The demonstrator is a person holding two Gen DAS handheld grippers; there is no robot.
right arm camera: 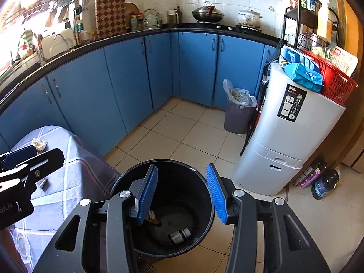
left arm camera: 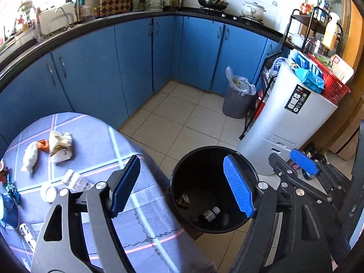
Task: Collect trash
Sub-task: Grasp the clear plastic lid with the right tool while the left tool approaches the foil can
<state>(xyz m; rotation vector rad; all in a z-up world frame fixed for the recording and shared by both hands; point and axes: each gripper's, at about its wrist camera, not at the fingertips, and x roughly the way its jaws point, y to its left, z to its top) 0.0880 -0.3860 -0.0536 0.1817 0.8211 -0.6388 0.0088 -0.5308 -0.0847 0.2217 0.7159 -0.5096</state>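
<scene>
The black bin (right arm camera: pixel 200 238) hides behind the gripper fingers (right arm camera: pixel 147 193).

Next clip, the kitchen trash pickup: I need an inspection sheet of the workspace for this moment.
Surface: table under a checked purple cloth, beside a tiled floor.
Job's things: black bin on the floor at the table's edge, holding a small dark bottle and a crumpled scrap. On the cloth: white wrapper, orange scrap, crumpled paper bag, blister pack, white lid.
Clutter: blue items at the table's left edge, too cut off to name.
Grippers: left gripper open, empty, above the bin's rim; right gripper open, empty, over the bin.
Cables: nothing seen.
Surroundings: blue cabinets, lined grey bin, white appliance carrying a red basket.
</scene>
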